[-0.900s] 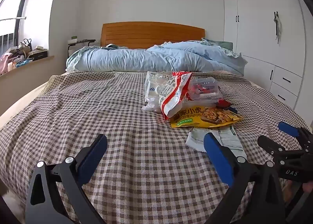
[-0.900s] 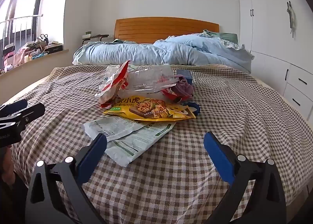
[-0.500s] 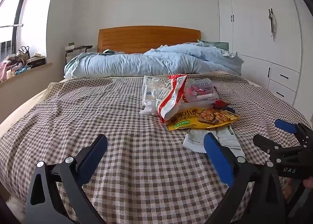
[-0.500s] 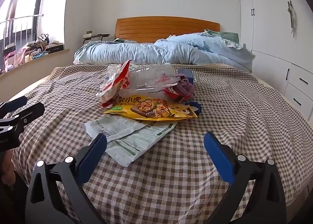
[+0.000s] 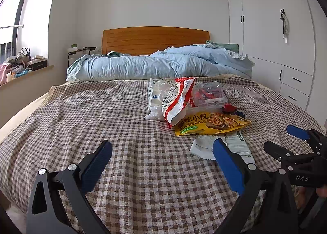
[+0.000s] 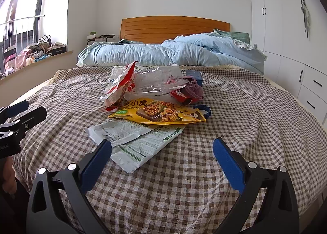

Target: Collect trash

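Little changed over the last second: only a slight drift of both views, trash pile unmoved. Left gripper (image 5: pixel 162 150) spread wide, empty, over bare checked bedspread (image 5: pixel 102 115). Right gripper (image 6: pixel 162 150) likewise spread, white wrapper (image 6: pixel 130 142) just ahead at 11 o'clock, touching the yellow snack bag (image 6: pixel 157 111); clear plastic container (image 6: pixel 159 80) behind at 12. Nothing collected yet; still only the approach.

Open checked bedspread on my left, litter heap on my right

Bare brown-and-white checked bedspread (image 5: pixel 126 123) gives me passage left of the heap; the flat white printed wrappers (image 6: pixel 132 140), glossy yellow snack bag (image 6: pixel 157 112) and crumpled clear plastic container (image 6: pixel 159 80) block the middle, rumpled light-blue duvet (image 6: pixel 163 54) beyond.
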`<state>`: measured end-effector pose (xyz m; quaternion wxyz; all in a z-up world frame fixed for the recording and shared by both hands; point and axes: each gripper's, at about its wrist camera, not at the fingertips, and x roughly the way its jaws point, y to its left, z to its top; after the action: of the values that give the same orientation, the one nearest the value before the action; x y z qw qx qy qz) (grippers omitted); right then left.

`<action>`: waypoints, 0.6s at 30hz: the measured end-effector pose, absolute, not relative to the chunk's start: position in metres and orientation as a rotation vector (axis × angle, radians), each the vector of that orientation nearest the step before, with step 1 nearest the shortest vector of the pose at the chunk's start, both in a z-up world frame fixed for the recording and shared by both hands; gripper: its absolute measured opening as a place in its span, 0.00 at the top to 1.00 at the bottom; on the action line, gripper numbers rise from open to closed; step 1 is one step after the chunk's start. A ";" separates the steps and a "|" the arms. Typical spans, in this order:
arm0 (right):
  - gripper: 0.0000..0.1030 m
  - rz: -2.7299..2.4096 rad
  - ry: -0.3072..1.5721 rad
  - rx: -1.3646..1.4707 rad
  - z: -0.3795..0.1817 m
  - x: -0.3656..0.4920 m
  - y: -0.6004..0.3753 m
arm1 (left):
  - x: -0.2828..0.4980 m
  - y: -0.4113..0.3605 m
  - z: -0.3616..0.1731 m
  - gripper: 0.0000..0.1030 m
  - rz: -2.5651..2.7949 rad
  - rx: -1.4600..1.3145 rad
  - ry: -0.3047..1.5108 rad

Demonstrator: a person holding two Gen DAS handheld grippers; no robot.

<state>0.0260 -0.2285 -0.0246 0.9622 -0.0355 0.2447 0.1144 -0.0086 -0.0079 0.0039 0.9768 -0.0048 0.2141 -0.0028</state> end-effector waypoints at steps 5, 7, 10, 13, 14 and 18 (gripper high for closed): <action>0.07 0.234 0.498 -0.076 -0.025 0.027 -0.227 | -0.008 -0.006 0.006 0.07 0.000 -0.018 0.429; 0.07 0.238 0.495 -0.078 -0.025 0.027 -0.227 | -0.009 -0.005 0.007 0.07 0.004 -0.029 0.426; 0.07 0.236 0.488 -0.079 -0.024 0.025 -0.227 | -0.008 -0.005 0.007 0.07 0.004 -0.035 0.424; 0.07 0.238 0.487 -0.071 -0.024 0.025 -0.229 | -0.007 -0.007 0.006 0.07 0.003 -0.028 0.428; 0.07 0.237 0.485 -0.070 -0.024 0.024 -0.229 | -0.008 -0.007 0.006 0.07 0.004 -0.025 0.427; 0.07 0.235 0.486 -0.070 -0.024 0.024 -0.229 | -0.007 -0.008 0.005 0.07 0.004 -0.025 0.426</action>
<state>0.0243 -0.2291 -0.0239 0.9632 -0.0344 0.2400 0.1162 -0.0074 -0.0083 0.0055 0.9773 -0.0125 0.2115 0.0021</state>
